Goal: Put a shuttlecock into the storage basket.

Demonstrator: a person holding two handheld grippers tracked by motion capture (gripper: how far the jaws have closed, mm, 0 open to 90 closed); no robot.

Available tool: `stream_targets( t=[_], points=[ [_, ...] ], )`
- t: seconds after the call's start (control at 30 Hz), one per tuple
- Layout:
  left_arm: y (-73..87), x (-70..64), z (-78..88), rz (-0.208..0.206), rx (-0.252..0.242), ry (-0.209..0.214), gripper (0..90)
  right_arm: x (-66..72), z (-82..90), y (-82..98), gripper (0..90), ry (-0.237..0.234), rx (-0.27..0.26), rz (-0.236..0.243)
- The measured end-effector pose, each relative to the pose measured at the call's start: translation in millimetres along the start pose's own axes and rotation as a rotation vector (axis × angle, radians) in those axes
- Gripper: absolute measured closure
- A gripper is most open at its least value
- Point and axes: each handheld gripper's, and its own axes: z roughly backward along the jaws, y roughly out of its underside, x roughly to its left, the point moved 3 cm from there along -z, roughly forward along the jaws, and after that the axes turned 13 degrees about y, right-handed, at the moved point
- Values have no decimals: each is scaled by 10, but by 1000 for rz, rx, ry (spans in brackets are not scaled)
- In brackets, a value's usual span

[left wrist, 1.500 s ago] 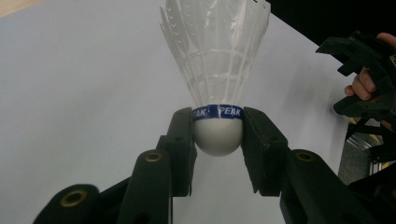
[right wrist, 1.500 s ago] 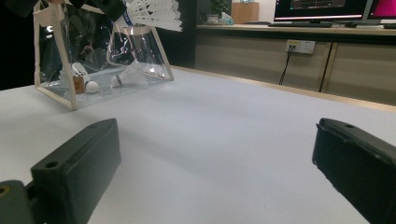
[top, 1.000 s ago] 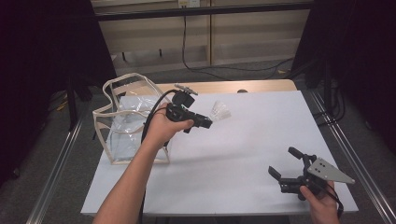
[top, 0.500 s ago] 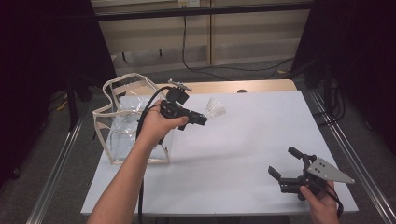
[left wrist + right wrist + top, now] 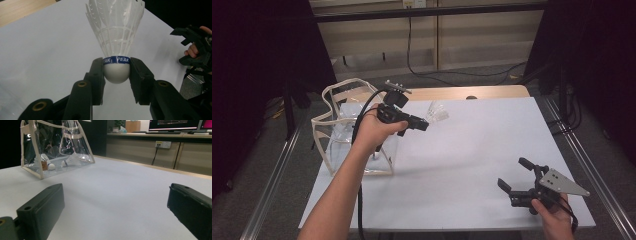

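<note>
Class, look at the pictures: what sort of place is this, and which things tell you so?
Probably a lab or office workroom: a white table on a metal frame, dark curtains at the sides, and computer monitors on a long counter with wall sockets.

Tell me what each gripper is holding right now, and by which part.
The left gripper holds a white shuttlecock by its rounded cork base, jaws on either side just below the blue band. The right gripper holds nothing; its jaws stand open.
</note>
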Motion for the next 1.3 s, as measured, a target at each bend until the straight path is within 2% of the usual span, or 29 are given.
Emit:
stream_targets(
  t=[0.37,0.5,0.8,1.3],
  points=[
    [-52,-1,167,5,-15,-15,655,4,-37,5,10,-5,7,2],
    [-63,0,213,0,-6,-20,655,0,-37,2,10,-3,4,-3],
    [-95,35,316,26,-30,-38,655,1,-30,0,10,-4,6,-9],
    [-151,51,502,23,-30,-68,655,-3,-36,2,9,-3,3,-9]
  ],
)
